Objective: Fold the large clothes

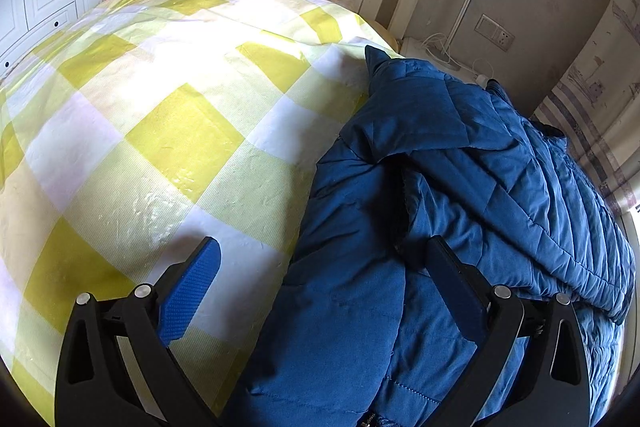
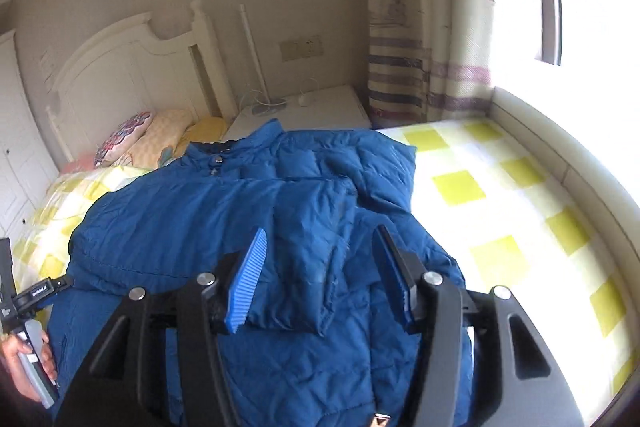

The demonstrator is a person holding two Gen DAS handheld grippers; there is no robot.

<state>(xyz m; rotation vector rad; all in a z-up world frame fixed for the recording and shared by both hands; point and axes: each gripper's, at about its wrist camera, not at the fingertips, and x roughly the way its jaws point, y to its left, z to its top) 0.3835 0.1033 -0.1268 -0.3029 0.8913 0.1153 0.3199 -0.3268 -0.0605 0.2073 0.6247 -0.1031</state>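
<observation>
jacket point(image 2: 224, 211): blue quilted, on the bed point(image 2: 500, 195), collar toward headboard, one sleeve point(image 2: 308, 259) folded over the front.
left gripper point(image 1: 320, 267): released, jaws wide over jacket edge, gripping nothing.
right gripper point(image 2: 320, 267): released, jaws apart above sleeve, pads clear.
risk: puffy slick fabric, sleeve may spring back; shallow pinch takes one layer.
containers: none.

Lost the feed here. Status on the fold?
Both hand-held grippers open, left, right, nothing gripped. Blue jacket on bed, sleeve folded across. Nothing in the way.
</observation>
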